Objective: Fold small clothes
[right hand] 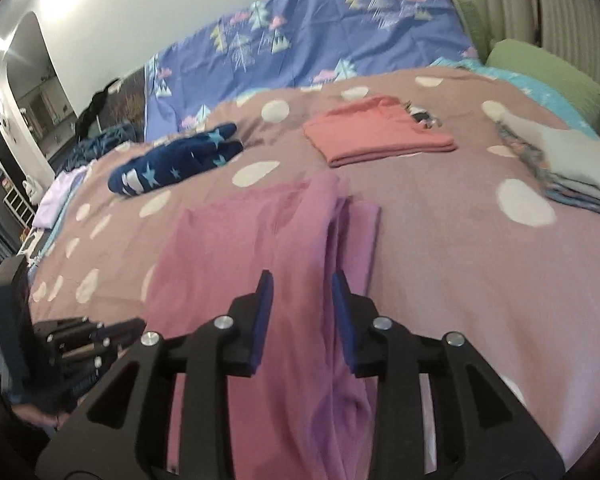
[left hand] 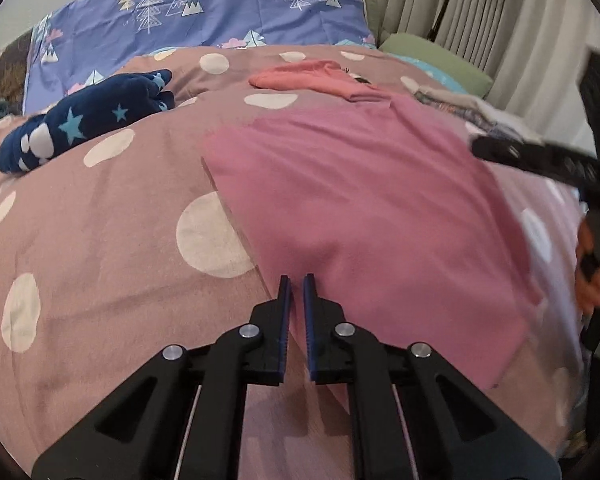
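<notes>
A pink garment lies on the spotted bedspread; in the right wrist view it is bunched into a long fold. My left gripper is nearly shut, its blue pads pinching the garment's near edge. My right gripper is open, its pads either side of the garment's raised fold without closing on it. The right gripper also shows blurred at the right edge of the left wrist view. The left gripper shows at the lower left of the right wrist view.
A folded coral garment lies further up the bed. A navy star-print garment lies to its left. A stack of folded pale clothes sits at the right. Purple tree-print bedding and a green pillow lie beyond.
</notes>
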